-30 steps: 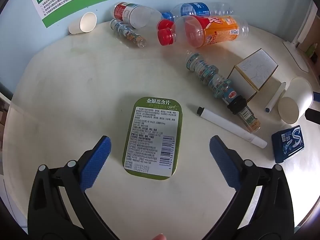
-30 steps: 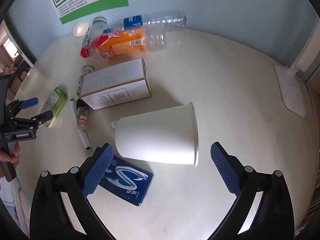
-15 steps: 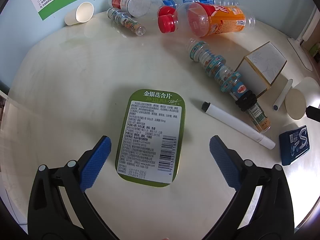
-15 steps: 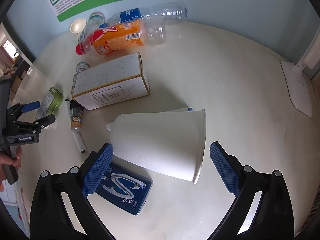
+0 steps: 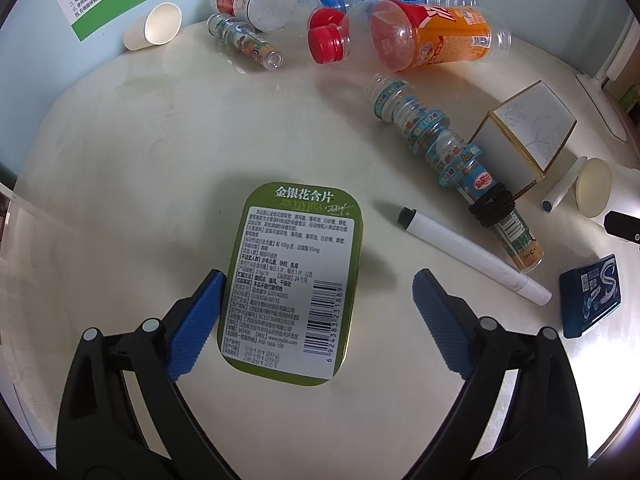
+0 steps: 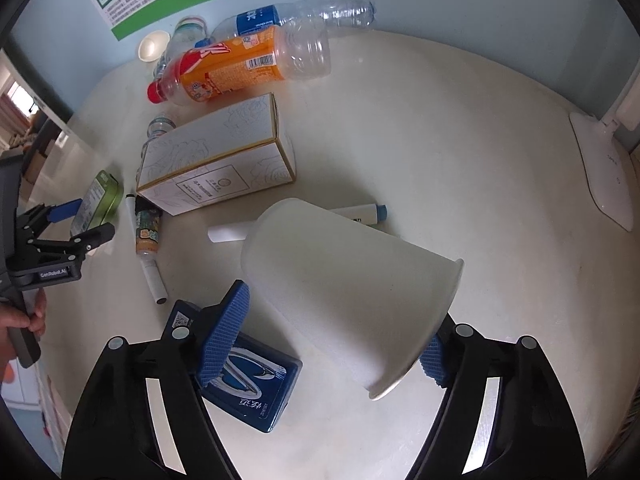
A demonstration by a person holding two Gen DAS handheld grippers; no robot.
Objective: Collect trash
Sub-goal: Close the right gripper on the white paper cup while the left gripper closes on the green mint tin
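A green lozenge tin [image 5: 292,280] lies label-up on the round cream table [image 5: 160,140]. My left gripper [image 5: 320,312] is open around the tin's near half, its left pad beside the tin's edge and its right pad well apart. It shows small in the right wrist view [image 6: 76,224] with the tin [image 6: 98,202]. A large white paper cup [image 6: 348,292] lies on its side between the pads of my right gripper [image 6: 332,336], which is open and close around the cup near its rim. The cup's base also shows in the left wrist view [image 5: 594,194].
An orange drink bottle [image 5: 412,36], clear water bottles [image 5: 264,0], small stacked bottles [image 5: 448,148], a white carton [image 6: 216,164], two white markers [image 5: 472,256], a blue gum box [image 6: 248,388] and a small paper cup [image 5: 154,30] lie about. A white lamp base [image 6: 604,168] stands at the right.
My left gripper moved forward over the tin, which now sits between its pads. My right gripper moved forward onto the big cup, which has rolled and tilted between its pads.
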